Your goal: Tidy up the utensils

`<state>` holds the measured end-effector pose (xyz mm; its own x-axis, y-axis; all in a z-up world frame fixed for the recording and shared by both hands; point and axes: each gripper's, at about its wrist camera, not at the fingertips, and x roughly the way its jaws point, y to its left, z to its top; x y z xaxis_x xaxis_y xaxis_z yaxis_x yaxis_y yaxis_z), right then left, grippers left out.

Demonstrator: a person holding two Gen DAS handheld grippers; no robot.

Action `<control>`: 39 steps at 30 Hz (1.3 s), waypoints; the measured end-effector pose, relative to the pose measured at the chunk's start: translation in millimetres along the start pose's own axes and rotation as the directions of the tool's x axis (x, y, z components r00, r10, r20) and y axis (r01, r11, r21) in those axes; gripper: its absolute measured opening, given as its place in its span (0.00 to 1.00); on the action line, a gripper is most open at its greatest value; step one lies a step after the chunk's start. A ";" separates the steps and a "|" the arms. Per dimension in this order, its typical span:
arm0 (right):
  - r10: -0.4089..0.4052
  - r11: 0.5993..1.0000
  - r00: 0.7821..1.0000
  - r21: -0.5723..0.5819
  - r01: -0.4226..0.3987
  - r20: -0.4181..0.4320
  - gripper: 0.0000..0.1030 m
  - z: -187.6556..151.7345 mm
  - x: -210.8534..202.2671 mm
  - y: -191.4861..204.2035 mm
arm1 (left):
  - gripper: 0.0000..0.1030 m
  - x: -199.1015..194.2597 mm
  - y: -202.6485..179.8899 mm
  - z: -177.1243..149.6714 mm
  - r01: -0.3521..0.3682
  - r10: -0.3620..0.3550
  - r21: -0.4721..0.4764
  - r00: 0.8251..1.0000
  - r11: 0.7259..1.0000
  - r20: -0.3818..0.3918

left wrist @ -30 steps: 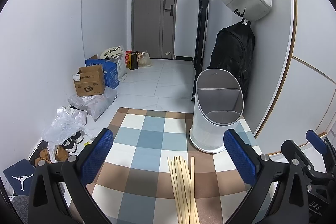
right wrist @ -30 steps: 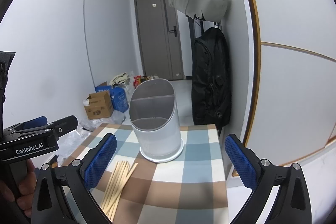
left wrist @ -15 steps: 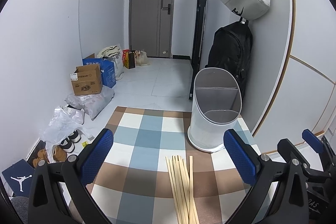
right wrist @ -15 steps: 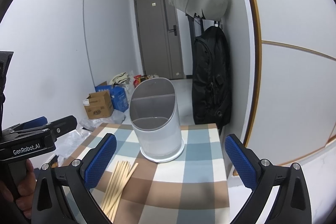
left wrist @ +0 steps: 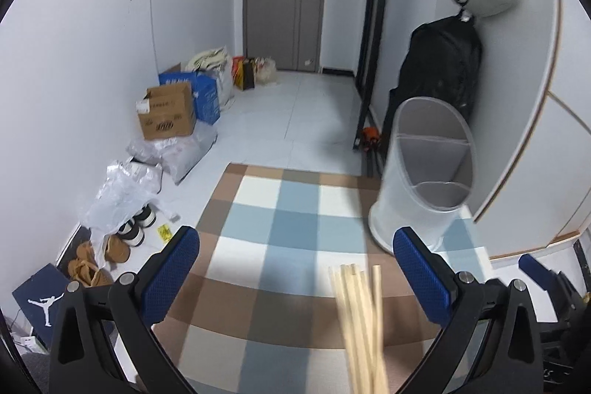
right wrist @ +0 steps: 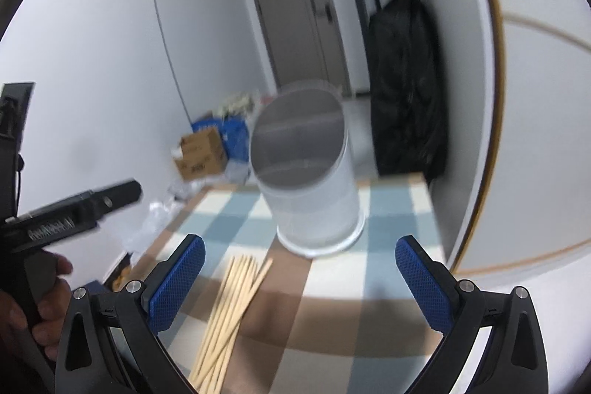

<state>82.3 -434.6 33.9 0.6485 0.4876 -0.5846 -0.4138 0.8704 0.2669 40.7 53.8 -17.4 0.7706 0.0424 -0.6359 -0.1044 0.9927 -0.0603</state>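
Note:
A bundle of several wooden chopsticks (left wrist: pixel 360 320) lies on the checked tablecloth (left wrist: pixel 280 231), also in the right wrist view (right wrist: pixel 229 312). A white divided utensil holder (left wrist: pixel 424 180) stands upright at the table's far right, also in the right wrist view (right wrist: pixel 314 183). My left gripper (left wrist: pixel 295 276) is open and empty above the cloth, with the chopsticks between its fingers toward the right one. My right gripper (right wrist: pixel 299 279) is open and empty; the chopsticks lie by its left finger (right wrist: pixel 177 279). The left gripper's body (right wrist: pixel 66 213) shows at the right view's left edge.
The table's far edge (left wrist: pixel 295 168) drops to a tiled floor with cardboard boxes (left wrist: pixel 168 115), bags and shoes (left wrist: pixel 133 228) at the left. A black backpack (left wrist: pixel 439 69) hangs on the wall behind the holder. The wall (right wrist: pixel 517 135) stands close on the right.
Both grippers have tilted downward and shifted; the left view has swung left, so holder and chopsticks sit further right. The right view is blurred from motion. Both stay open.

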 end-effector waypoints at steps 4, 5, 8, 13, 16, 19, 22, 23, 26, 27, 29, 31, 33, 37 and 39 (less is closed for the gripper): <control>0.098 0.994 0.991 0.045 -0.095 -0.091 1.00 -3.1 26.8 -0.2 | 0.99 12.0 9.5 1.2 -0.026 0.027 0.019 0.999 0.999 -0.036; 0.129 0.991 0.984 0.063 -0.122 -0.120 1.00 -2.8 35.9 0.1 | 0.99 15.3 12.8 1.8 -0.027 0.028 0.020 0.998 0.999 -0.048; 0.159 0.985 0.967 0.100 -0.141 -0.197 0.93 -1.7 60.5 1.3 | 0.99 25.5 21.6 2.3 -0.051 0.051 0.009 0.994 0.999 -0.094; 0.178 0.981 0.918 0.139 -0.136 -0.354 0.63 -3.7 106.7 13.0 | 0.99 36.7 35.6 3.4 -0.073 0.070 -0.016 0.986 0.997 -0.149; 0.170 0.980 0.901 0.167 -0.111 -0.399 0.50 -5.9 126.2 17.9 | 0.99 39.5 43.5 3.0 -0.082 0.075 -0.031 0.982 0.996 -0.172; 0.056 0.991 0.893 0.132 0.004 -0.446 0.45 -4.6 140.0 25.3 | 0.99 41.9 54.5 3.1 -0.075 0.062 -0.063 0.979 0.995 -0.196; -0.006 0.994 0.884 0.094 0.056 -0.468 0.38 -2.3 147.3 31.7 | 0.99 46.0 60.5 3.4 -0.080 0.063 -0.077 0.977 0.994 -0.204; -0.028 0.995 0.886 0.073 0.070 -0.463 0.36 -1.2 149.3 35.0 | 0.99 46.6 61.9 3.4 -0.084 0.067 -0.078 0.976 0.993 -0.206; -0.070 0.996 0.878 0.011 0.086 -0.474 0.27 -4.3 154.2 45.4 | 0.99 47.9 65.1 2.8 -0.093 0.074 -0.081 0.974 0.992 -0.216; -0.088 0.996 0.874 -0.015 0.092 -0.478 0.27 -4.7 155.1 48.4 | 0.99 49.4 67.2 2.7 -0.091 0.070 -0.085 0.973 0.992 -0.219; -0.144 0.989 0.865 -0.093 0.113 -0.480 0.23 -7.0 154.7 57.0 | 0.99 50.1 69.4 2.7 -0.100 0.078 -0.087 0.972 0.991 -0.223; -0.196 0.978 0.851 -0.159 0.135 -0.487 0.10 -9.1 154.5 63.6 | 0.99 51.1 73.7 3.8 -0.102 0.077 -0.098 0.971 0.990 -0.224; -0.184 0.980 0.846 -0.162 0.117 -0.501 0.07 -8.5 153.8 65.9 | 0.99 50.8 76.2 4.2 -0.104 0.079 -0.104 0.972 0.989 -0.221; -0.182 0.979 0.846 -0.170 0.110 -0.501 0.06 -8.0 153.3 65.5 | 0.99 49.2 74.8 3.5 -0.109 0.088 -0.093 0.974 0.990 -0.209; -0.176 0.979 0.856 -0.173 0.103 -0.486 0.06 -3.5 145.9 61.5 | 0.99 49.8 72.8 2.7 -0.106 0.088 -0.078 0.974 0.991 -0.207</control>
<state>149.3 -310.2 -37.7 0.3175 0.2306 -0.9198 -0.4491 0.8909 0.0683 73.2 128.6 -51.4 0.6119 0.1050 -0.7840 -0.2338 0.9709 -0.0524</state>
